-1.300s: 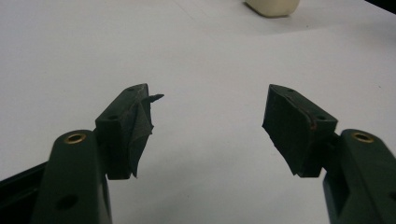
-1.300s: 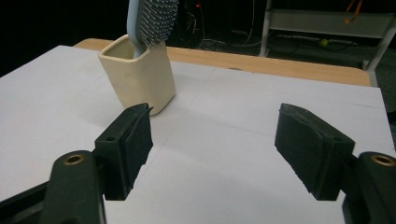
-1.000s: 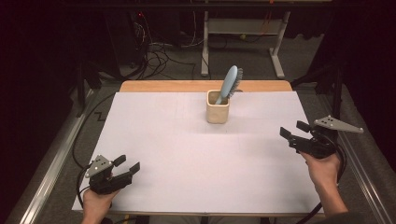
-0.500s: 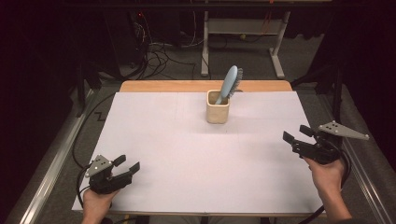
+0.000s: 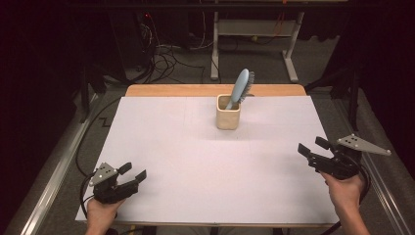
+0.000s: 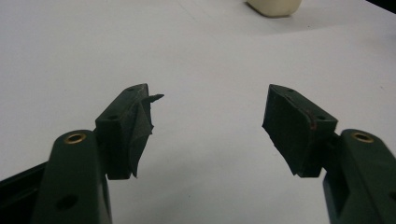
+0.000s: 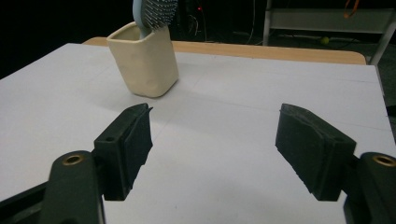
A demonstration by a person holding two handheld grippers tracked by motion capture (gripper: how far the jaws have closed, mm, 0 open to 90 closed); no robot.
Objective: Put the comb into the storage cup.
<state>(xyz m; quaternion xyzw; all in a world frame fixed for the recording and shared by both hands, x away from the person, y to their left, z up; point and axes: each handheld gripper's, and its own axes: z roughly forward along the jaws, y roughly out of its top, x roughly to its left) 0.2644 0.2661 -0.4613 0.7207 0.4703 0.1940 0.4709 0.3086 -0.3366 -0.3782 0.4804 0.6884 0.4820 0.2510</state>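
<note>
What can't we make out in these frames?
- Brush handle end: hidden inside the cup in the high view.
- Brush top: cut off by the top edge in the right gripper view; bristles partly seen.
- Cup: mostly cut off by the top edge in the left gripper view, base seen.
- Room behind the table: too dark in the high view.

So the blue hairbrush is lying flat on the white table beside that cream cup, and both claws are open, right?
Not quite: the blue hairbrush stands tilted inside the cream cup, not flat beside it, as the high view shows. The left claw and right claw are open.
</note>
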